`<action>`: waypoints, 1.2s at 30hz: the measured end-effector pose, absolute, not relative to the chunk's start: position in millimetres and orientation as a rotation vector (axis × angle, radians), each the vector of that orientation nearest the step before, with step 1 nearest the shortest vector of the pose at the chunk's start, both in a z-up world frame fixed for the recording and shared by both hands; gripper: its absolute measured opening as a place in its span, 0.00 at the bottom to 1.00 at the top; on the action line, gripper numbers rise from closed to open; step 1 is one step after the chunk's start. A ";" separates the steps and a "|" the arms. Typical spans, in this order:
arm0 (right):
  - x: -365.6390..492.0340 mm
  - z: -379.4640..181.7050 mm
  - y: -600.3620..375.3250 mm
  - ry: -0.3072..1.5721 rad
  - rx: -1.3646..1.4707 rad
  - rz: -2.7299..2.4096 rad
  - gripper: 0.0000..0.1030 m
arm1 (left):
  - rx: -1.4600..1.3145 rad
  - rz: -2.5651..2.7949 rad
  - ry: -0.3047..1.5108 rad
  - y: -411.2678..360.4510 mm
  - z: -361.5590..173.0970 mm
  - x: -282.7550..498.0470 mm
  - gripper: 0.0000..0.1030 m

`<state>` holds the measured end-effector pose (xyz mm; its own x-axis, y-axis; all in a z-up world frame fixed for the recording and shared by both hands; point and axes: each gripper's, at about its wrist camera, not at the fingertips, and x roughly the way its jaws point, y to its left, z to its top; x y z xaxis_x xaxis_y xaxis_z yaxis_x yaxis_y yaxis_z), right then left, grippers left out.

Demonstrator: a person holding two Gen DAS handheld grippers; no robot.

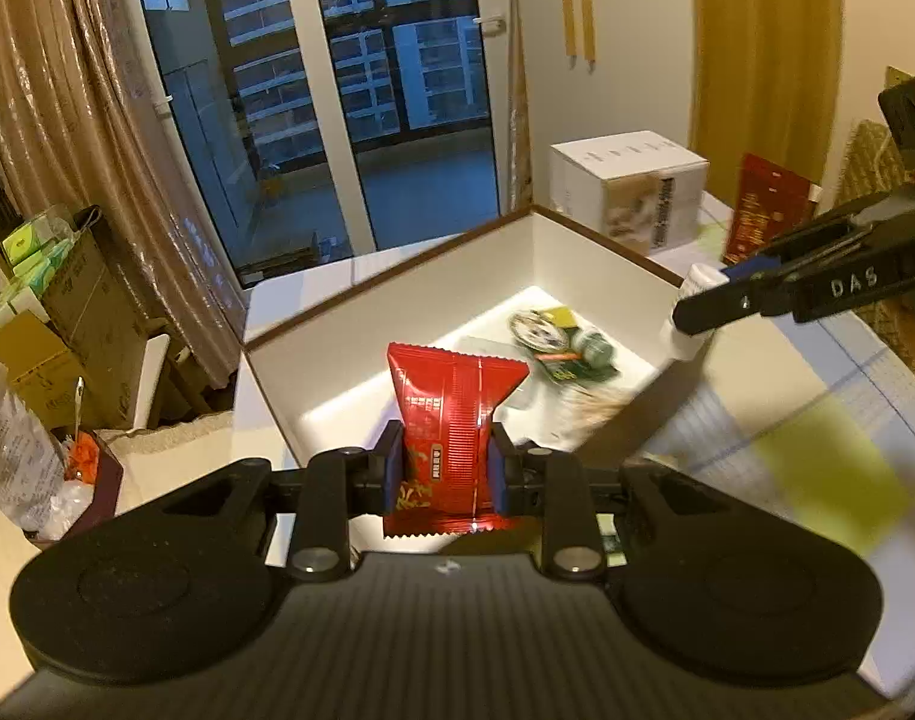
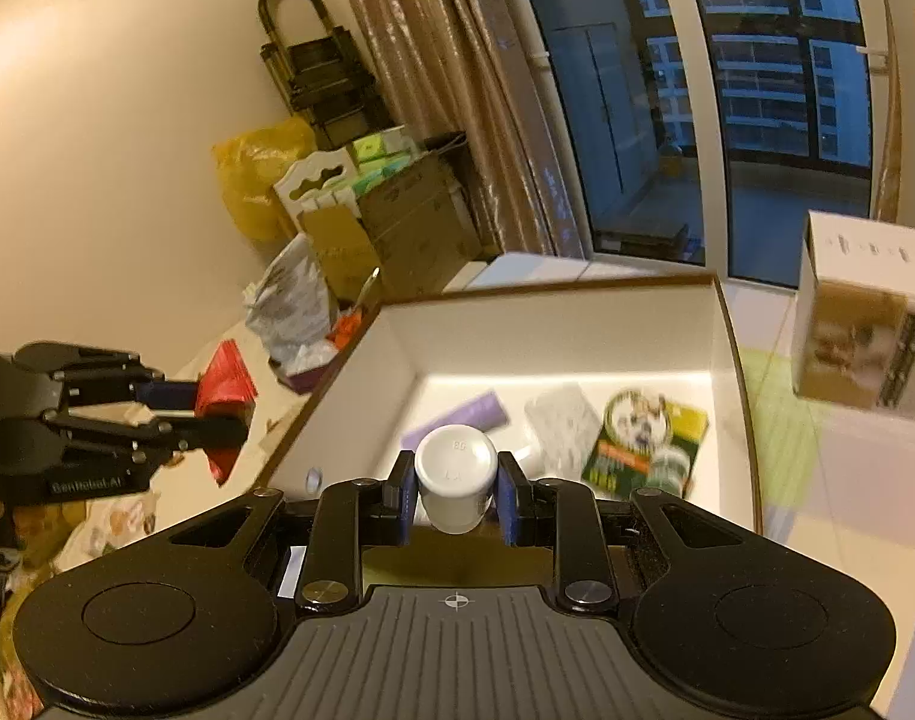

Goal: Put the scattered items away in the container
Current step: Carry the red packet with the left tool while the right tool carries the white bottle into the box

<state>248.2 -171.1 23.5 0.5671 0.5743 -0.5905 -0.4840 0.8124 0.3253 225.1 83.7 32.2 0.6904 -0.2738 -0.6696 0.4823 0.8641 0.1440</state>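
**Two more items on their way into the box**

The white box, stiff-walled with a brown rim, already holds a lilac tube, a clear packet and a green printed pack, so the tidying looks well advanced. The left tongs are clamped on a red packet, crinkly foil with serrated ends, held upright just at the box's near wall. The right tongs pinch a white bottle, smooth hard plastic with a round cap, above the box's edge. Both have yet to be dropped in. Whether other strays remain on the surface I cannot tell.
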 end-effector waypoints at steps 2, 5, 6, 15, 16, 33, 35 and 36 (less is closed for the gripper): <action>264.5 21.9 -163.6 0.756 0.126 0.616 0.29 | 0.333 -0.442 0.699 83.3 30.7 241.9 0.22; 288.7 12.5 -153.5 0.799 0.135 0.609 0.29 | 0.363 -0.458 0.729 81.5 22.3 265.0 0.22; 295.8 7.6 -150.9 0.817 0.140 0.604 0.29 | 0.367 -0.463 0.747 81.2 18.1 273.2 0.22; 333.4 -48.0 -130.6 0.991 0.097 0.547 0.29 | 0.413 -0.502 0.897 77.8 -29.6 324.8 0.22; 334.8 -52.2 -128.5 1.004 0.082 0.541 0.29 | 0.416 -0.504 0.912 77.8 -34.5 328.9 0.22; 368.1 -74.8 -107.3 1.097 -0.018 0.536 0.29 | 0.524 -0.554 1.066 61.4 -83.2 376.3 0.22; 369.9 -76.8 -107.7 1.102 -0.021 0.535 0.29 | 0.528 -0.556 1.077 59.9 -88.4 378.6 0.22; 370.9 -77.8 -108.1 1.104 -0.020 0.535 0.29 | 0.529 -0.555 1.083 59.3 -90.7 379.5 0.22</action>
<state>370.9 -108.1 -77.8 0.3374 0.4006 -0.8519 -0.4201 0.8739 0.2446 379.5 59.3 -90.7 0.3616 -0.1589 -0.9187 0.6528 0.7467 0.1278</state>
